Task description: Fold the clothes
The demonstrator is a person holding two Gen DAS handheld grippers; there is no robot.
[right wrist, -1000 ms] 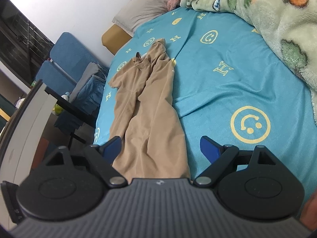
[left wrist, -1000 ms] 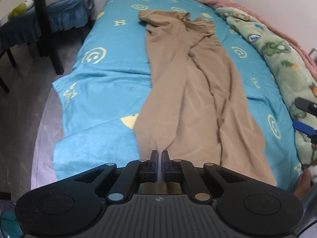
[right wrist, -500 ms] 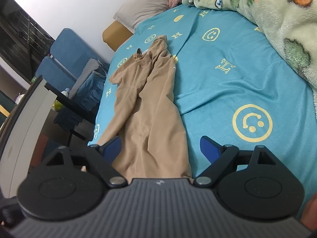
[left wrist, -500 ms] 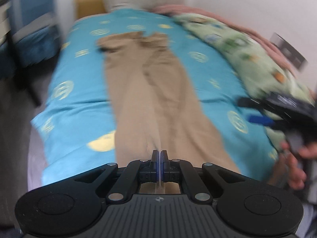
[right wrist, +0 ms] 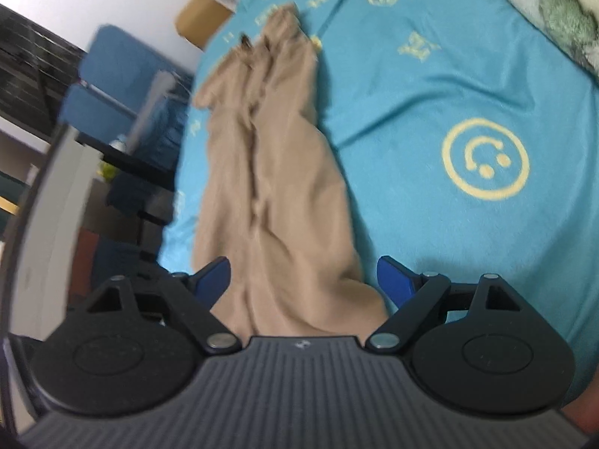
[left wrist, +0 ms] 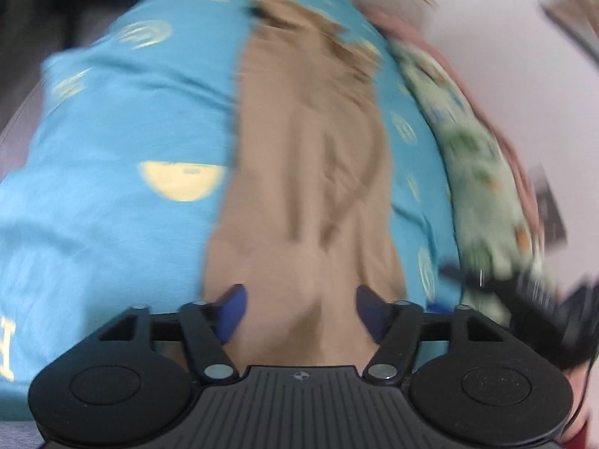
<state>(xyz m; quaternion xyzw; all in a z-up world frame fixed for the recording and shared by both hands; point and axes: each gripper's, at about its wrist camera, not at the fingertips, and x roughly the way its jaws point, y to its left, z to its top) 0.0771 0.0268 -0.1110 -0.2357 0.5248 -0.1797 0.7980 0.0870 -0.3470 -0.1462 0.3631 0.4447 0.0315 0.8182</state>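
A long tan garment lies stretched lengthwise on the bed's turquoise sheet; it also shows in the right wrist view. My left gripper is open, its blue pads either side of the garment's near end, holding nothing. My right gripper is open over the same near end, empty. The right gripper also shows blurred at the right edge of the left wrist view. Both views are motion-blurred.
A green patterned blanket lies bunched along the bed's right side, also in the right wrist view. Blue chairs and a dark table stand left of the bed. The bed's near edge is just below the grippers.
My left gripper has opened and let go of the garment's near end, and swung right and closer to the bed. The right gripper stayed open and moved slightly.
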